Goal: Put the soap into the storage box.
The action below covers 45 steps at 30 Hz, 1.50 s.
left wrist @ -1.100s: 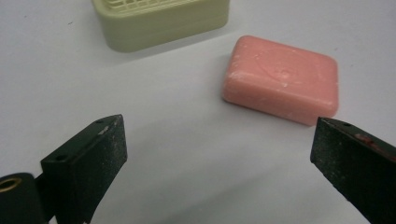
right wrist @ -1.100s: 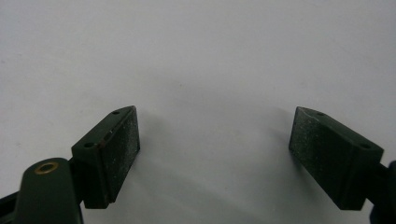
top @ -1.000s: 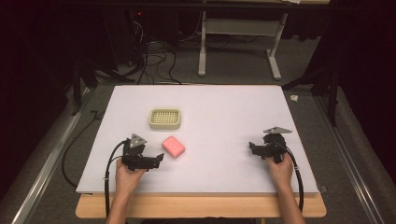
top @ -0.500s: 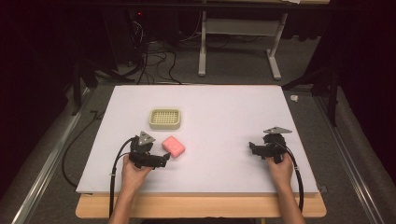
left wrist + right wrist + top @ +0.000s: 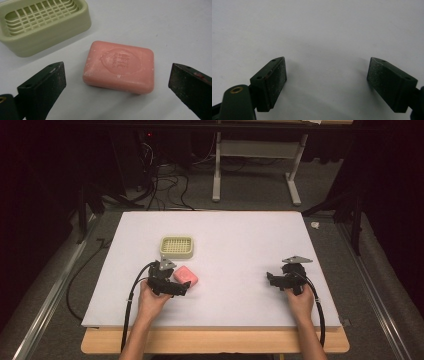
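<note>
On the smooth white table (image 5: 175, 25), a rounded, embossed pink soap bar (image 5: 119, 67).

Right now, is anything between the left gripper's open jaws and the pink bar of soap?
Nothing visible. The left gripper, jaws just opened wide, faces the pink bar of soap across bare white tabletop; the green slatted soap dish sits beyond, off to one side.

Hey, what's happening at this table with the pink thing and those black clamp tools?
A person holds a two-jaw gripper in each hand over a white table. The left gripper is lined up on a pink bar of soap; its jaws have just been opening and stand wide on either side of the bar, not touching it. A pale green soap dish sits empty just beyond. The right gripper rests open over bare table.
</note>
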Motion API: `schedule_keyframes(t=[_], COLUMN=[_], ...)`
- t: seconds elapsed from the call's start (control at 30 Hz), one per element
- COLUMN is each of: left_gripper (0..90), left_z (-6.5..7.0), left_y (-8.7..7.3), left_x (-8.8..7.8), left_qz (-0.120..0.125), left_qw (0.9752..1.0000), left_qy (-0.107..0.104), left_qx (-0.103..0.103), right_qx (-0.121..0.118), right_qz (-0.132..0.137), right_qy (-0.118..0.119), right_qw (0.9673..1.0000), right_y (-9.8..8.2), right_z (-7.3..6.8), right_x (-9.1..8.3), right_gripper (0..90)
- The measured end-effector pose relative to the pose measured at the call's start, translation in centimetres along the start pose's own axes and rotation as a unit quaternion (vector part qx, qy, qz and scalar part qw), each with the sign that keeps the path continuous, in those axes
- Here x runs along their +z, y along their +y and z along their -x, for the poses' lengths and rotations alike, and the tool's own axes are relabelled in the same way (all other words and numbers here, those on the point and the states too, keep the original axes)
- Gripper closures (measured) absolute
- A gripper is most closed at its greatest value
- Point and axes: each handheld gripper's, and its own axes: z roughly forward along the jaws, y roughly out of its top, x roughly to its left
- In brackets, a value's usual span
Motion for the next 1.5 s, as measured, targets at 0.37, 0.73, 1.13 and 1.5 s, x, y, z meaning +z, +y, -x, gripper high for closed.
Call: schedule_keyframes(t=[0.37,0.73,1.13,1.5], left_gripper=[2.1,3.1,8.8,13.5], left_z=[0.4,0.4,0.5,0.5], left_y=[0.7,0.7,0.4,0.2], left_x=[1.9,3.4,4.1,3.9], left_qz=[-0.020,-0.038,-0.046,-0.043], left_qw=[0.9997,0.9992,0.9988,0.9988], left_qy=[0.003,-0.002,0.005,0.009], left_qx=[0.014,0.013,0.017,0.023], right_qx=[0.000,-0.001,-0.002,-0.002], right_qz=[0.000,0.001,0.001,0.001], right_qy=[0.001,0.001,0.001,0.001], right_qw=[1.0000,1.0000,1.0000,1.0000], right_y=[0.0,0.0,0.0,0.0], right_z=[0.0,0.0,0.0,0.0], right_x=[0.0,0.0,0.0,0.0], right_gripper=[16.4,16.3,16.2,16.1])
